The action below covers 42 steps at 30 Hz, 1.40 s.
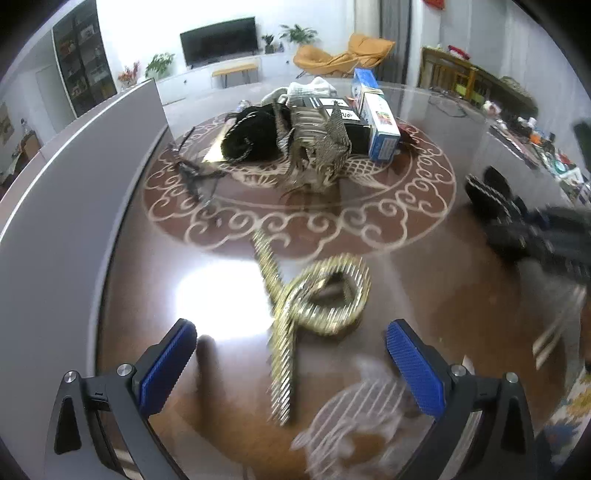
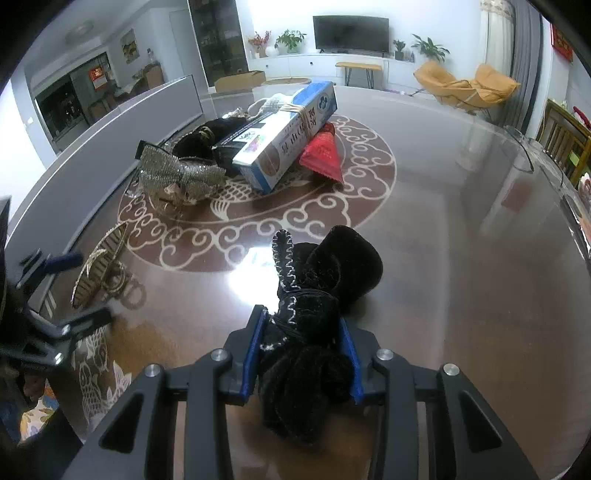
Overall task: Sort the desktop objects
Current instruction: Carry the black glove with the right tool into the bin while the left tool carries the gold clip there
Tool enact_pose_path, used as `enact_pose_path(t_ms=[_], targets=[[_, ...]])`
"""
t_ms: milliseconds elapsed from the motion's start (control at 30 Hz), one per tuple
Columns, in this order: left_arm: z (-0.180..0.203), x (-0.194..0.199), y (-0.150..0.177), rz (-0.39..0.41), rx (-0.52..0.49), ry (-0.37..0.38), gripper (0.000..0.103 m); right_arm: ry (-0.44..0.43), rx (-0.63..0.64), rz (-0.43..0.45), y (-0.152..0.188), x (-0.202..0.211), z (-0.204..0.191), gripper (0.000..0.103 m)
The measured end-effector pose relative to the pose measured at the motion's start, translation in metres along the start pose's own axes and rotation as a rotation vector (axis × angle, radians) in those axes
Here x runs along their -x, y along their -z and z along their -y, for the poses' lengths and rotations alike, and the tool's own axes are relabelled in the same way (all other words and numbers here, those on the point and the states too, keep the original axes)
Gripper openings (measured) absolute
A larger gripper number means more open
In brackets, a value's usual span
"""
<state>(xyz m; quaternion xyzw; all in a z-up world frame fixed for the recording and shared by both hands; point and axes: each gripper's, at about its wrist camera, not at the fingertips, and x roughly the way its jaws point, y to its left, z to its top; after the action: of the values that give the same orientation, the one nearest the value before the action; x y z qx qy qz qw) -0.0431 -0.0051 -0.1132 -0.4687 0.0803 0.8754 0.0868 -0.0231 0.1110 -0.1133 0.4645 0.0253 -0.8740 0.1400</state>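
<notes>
Close under the right wrist camera, we see the right gripper (image 2: pixel 301 354) clenched on one black velvet bow (image 2: pixel 314 295) edged in white stitching; its blue pads (image 2: pixel 255 354) press in from both sides, and the bow's loops spill forward onto the glossy brown table (image 2: pixel 461 295). The part of the bow nearest the lens is a dark mass that we cannot resolve.

The left gripper (image 1: pixel 291 363) is spread wide and released, holding nothing, with one gold hair accessory (image 1: pixel 314 295) (a looped, ribbed bow shape) lying on the table between and just ahead of its fingers. Motion blurs its lower tail and the white fish pattern (image 1: pixel 354 413) beneath.

Farther on, at the round scroll medallion (image 2: pixel 369 206), a pile sits together: one silver mesh bow (image 2: pixel 181 177), one black bundle (image 2: pixel 207 140), one long blue-and-white box (image 2: pixel 288 136) bound with a rubber band, one red packet (image 2: pixel 321 151) half hidden under that box, and something white (image 2: pixel 269 105) behind, mostly covered. A thin dark item (image 1: pixel 192 177) lies left of the pile, too blurred to name.

At the back stands one television (image 2: pixel 351 33) and one orange chair (image 2: pixel 465 86).
</notes>
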Motion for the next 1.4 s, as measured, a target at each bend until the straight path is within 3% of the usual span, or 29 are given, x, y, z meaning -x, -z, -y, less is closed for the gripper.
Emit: enact_pose_path(t_ms=[67,100,133,200,233,267,300,500,733,933,1067,1233,1400], targets=[[0.0,-0.005,-0.006,-0.016,0.032,0.007,0.103,0.004,0.002,-0.007,-0.001,0.0,0.0,0.062],[-0.002,-0.008,-0.008,-0.025,0.058,0.02,0.103,0.012,0.003,-0.012,-0.001,0.0,0.001,0.081],[-0.004,-0.008,-0.01,-0.013,0.081,0.004,0.097,0.014,0.004,-0.011,-0.001,-0.001,0.001,0.088],[-0.004,-0.003,-0.009,0.027,0.086,-0.003,0.066,0.002,0.007,-0.005,-0.004,-0.003,0.0,0.087],[-0.002,-0.001,-0.011,0.037,0.073,0.007,0.05,-0.004,0.006,-0.003,-0.007,-0.004,-0.001,0.08],[-0.001,0.0,-0.012,0.038,0.062,0.008,0.047,-0.015,0.004,0.002,-0.011,-0.005,-0.001,0.066],[-0.001,0.003,-0.011,0.047,0.057,0.006,0.046,-0.014,0.004,-0.004,-0.012,-0.006,-0.001,0.037],[-0.003,0.04,0.001,0.11,0.056,0.052,0.046,-0.069,-0.049,0.001,-0.007,0.017,0.002,0.034],[-0.029,0.095,-0.008,0.172,0.147,0.159,0.046,-0.151,-0.039,0.018,-0.023,0.049,-0.025,0.034],[-0.099,0.154,-0.027,0.267,0.201,0.13,0.046,-0.286,0.064,0.092,-0.081,0.079,-0.11,0.034],[-0.171,0.169,-0.03,0.276,0.256,-0.001,0.046,-0.4,0.16,0.118,-0.123,0.083,-0.193,0.034],[-0.263,0.14,-0.021,0.172,0.353,-0.152,0.046,-0.471,0.327,0.074,-0.149,0.058,-0.31,0.034],[-0.317,0.102,-0.008,0.041,0.379,-0.248,0.046,-0.43,0.498,-0.028,-0.128,0.014,-0.398,0.034]])
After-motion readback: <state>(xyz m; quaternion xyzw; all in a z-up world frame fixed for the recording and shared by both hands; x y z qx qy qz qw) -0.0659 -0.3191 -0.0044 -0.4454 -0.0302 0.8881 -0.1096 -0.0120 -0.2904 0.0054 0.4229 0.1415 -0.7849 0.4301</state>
